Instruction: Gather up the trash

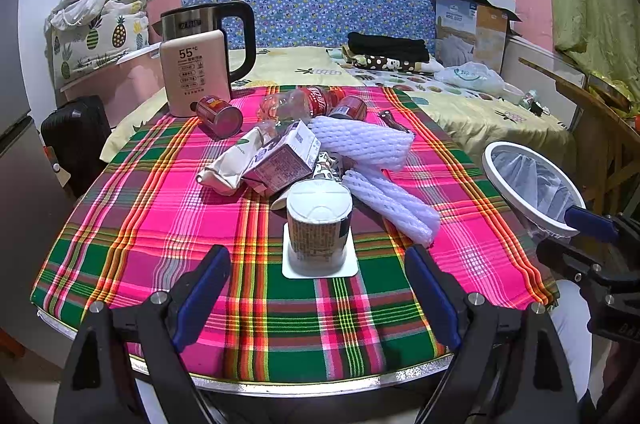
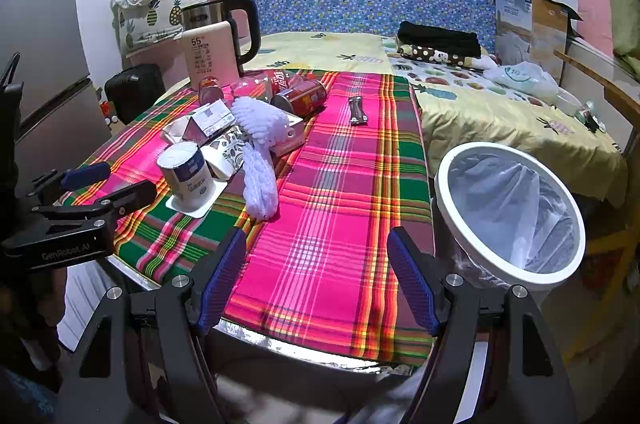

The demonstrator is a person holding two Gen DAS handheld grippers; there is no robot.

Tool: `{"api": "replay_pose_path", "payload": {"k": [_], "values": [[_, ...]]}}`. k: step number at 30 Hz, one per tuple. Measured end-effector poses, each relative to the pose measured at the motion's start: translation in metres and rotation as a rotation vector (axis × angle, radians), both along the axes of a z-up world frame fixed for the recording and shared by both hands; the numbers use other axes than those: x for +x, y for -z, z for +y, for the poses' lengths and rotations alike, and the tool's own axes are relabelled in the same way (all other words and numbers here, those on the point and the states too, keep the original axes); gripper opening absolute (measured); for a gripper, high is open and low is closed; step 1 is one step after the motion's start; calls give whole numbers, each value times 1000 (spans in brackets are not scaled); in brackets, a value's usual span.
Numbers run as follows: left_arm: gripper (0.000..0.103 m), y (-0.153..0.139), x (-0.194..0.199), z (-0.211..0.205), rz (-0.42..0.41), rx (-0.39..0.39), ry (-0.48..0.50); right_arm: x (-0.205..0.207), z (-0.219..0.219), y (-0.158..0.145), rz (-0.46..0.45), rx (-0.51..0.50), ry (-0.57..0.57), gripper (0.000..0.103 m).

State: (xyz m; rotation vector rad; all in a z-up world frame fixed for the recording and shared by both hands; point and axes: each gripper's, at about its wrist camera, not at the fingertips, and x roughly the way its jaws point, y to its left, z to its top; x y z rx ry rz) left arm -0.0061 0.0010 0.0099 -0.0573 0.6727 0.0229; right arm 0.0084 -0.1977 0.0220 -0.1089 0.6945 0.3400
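Observation:
A pile of trash lies on the plaid tablecloth (image 1: 160, 224): an upside-down paper cup (image 1: 319, 224) on its lid, white foam nets (image 1: 384, 199), a carton (image 1: 284, 159), a paper bag (image 1: 232, 163), red cans (image 1: 220, 115), a crushed cola bottle (image 1: 304, 101) and a dark wrapper (image 2: 357, 109). My left gripper (image 1: 318, 288) is open and empty at the table's near edge, just short of the cup. My right gripper (image 2: 316, 276) is open and empty over the near right edge. A white bin (image 2: 508, 212) with a liner stands right of the table.
A pink appliance box (image 1: 196, 75) and a kettle (image 1: 224, 23) stand at the table's far left. A bed (image 1: 460, 99) with clothes and a plastic bag lies behind. A dark suitcase (image 1: 76, 135) and a fridge (image 2: 36, 63) are at the left.

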Motion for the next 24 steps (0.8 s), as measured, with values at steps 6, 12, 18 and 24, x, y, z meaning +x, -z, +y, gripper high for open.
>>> {"api": "replay_pose_path", "payload": {"k": [6, 12, 18, 24], "values": [[90, 0, -1, 0, -1, 0, 0, 0, -1, 0, 0, 1, 0, 74], [90, 0, -1, -1, -2, 2, -1, 0, -1, -1, -2, 1, 3, 74], [90, -3, -3, -1, -5, 2, -1, 0, -1, -1, -4, 2, 4, 74], [90, -7, -2, -3, -7, 4, 1, -1, -1, -2, -6, 2, 4, 74]]}}
